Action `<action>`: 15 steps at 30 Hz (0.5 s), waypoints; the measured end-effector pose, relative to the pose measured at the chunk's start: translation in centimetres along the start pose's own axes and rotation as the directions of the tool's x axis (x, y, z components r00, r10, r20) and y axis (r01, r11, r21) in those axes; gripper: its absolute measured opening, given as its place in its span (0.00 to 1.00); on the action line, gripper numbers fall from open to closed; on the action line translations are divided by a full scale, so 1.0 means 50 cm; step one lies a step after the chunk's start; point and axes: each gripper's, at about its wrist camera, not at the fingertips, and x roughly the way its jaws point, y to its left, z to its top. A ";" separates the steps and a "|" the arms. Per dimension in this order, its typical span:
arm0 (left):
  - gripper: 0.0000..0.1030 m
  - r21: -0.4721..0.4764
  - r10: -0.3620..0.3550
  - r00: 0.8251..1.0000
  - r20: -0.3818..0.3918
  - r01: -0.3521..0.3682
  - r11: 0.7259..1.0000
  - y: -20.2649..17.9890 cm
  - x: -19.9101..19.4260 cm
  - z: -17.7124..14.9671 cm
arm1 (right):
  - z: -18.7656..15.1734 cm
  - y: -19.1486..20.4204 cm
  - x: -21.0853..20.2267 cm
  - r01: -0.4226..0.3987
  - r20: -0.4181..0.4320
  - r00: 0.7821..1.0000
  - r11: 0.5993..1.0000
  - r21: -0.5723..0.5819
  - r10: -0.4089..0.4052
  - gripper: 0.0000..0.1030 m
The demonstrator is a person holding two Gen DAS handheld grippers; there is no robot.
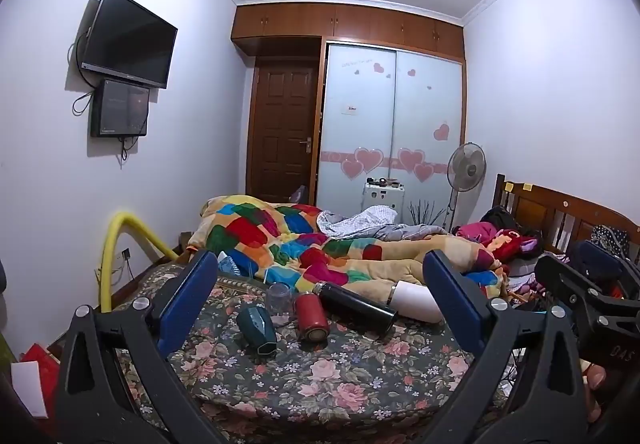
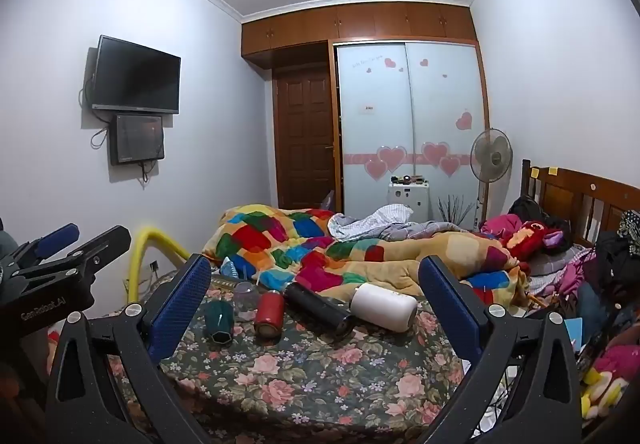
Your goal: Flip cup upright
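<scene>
both grippers hanging wide open over the floral bedspread (image 1: 320,384), left gripper (image 1: 320,308), right gripper (image 2: 316,302), teal cup (image 1: 257,330) lying tipped between the left jaws, red can (image 1: 311,316) lying just beside it

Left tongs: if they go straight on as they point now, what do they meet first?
Probably the red bottle lying on the floral bedcover, roughly midway between the open left tongs; depth is unclear.

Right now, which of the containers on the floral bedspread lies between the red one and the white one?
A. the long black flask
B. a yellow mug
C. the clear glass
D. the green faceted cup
A: the long black flask lies on its side between the red can-shaped cup and the white cup.
</scene>
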 end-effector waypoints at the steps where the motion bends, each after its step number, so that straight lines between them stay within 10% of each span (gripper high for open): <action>1: 1.00 0.000 0.001 1.000 0.000 -0.001 1.000 0.000 0.000 0.000 | 0.000 0.000 0.000 0.000 0.006 1.000 1.000 0.002 0.000 1.00; 15: 1.00 0.009 0.017 1.000 -0.001 -0.017 1.000 -0.007 0.019 0.001 | 0.001 0.000 -0.002 -0.003 -0.002 1.000 1.000 0.006 0.003 1.00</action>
